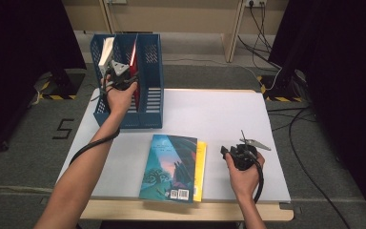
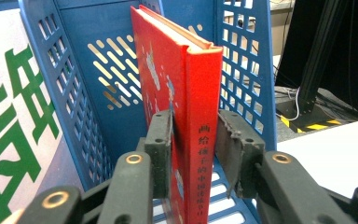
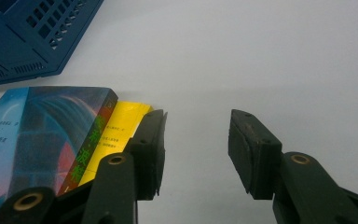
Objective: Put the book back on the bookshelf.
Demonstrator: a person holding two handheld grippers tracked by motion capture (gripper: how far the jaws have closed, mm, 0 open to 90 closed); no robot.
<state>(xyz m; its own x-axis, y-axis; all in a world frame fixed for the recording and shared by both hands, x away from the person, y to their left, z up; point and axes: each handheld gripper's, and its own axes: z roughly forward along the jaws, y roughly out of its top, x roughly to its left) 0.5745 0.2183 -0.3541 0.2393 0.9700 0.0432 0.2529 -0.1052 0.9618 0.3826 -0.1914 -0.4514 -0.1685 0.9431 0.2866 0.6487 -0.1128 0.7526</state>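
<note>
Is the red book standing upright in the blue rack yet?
Upright: the red book stands spine-out inside the blue rack, left hand-held gripper astride its spine.

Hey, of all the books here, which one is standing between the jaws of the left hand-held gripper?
The red book, upright in the blue file rack; the blue-covered book and yellow book lie flat on the table.

White table (image 1: 219,114) bears blue file rack (image 1: 150,102) and stacked books (image 1: 171,167).

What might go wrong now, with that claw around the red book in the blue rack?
The left claw straddles the red book by its spine, the right pad seemingly short of it; a loose hold might let it tip against the blue rack. The right claw hangs open beside the yellow book and may nudge it.
</note>
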